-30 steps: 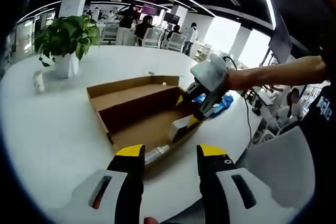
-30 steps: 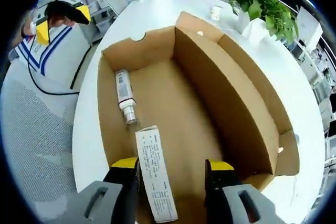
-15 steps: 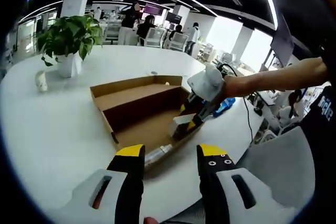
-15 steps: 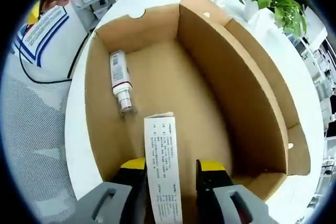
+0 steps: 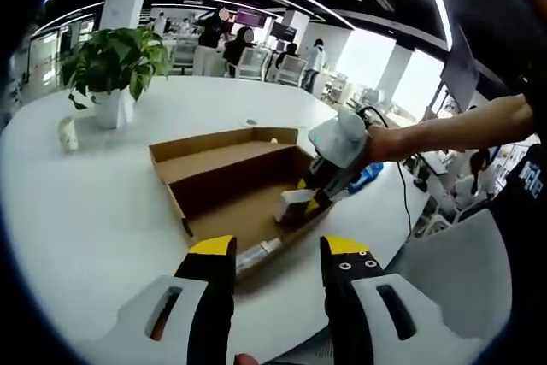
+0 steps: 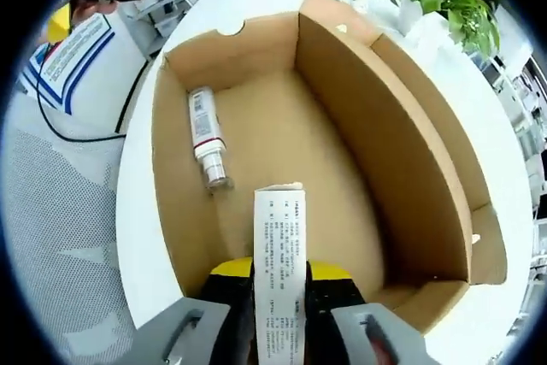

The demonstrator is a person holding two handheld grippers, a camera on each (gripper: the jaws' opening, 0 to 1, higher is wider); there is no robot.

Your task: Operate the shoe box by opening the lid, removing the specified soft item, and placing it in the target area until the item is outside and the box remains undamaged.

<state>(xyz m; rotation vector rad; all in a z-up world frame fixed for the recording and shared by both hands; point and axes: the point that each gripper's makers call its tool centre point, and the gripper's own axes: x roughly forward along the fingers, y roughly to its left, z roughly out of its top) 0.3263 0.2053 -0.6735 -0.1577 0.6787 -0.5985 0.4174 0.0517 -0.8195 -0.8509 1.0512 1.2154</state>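
1. In the left gripper view, the left gripper (image 5: 267, 250) rises from the bottom with its yellow-tipped jaws spread apart and nothing between them, hanging above the white table (image 5: 77, 203) just short of the shoe box (image 5: 235, 181).
2. The shoe box is plain brown cardboard, lid folded back and lying flat behind it, standing open on the table. A small bottle (image 5: 257, 253) lies on its side at the box's near end.
3. The right gripper (image 5: 314, 194) reaches into the box from the right, held by a person's bare arm, its jaws closed on a small white carton (image 5: 291, 205).
4. A potted plant (image 5: 111, 66) stands well apart at the far left of the table.
5. In the right gripper view, the right gripper (image 6: 280, 273) pinches the white carton (image 6: 280, 254) between both jaws, inside the shoe box (image 6: 410, 168) above its floor.
6. The carton is a slim white box printed with small text; its long axis runs straight ahead along the jaws, toward the box's far end.
7. The bottle (image 6: 205, 136) lies flat beside the left wall, its cap toward the camera.
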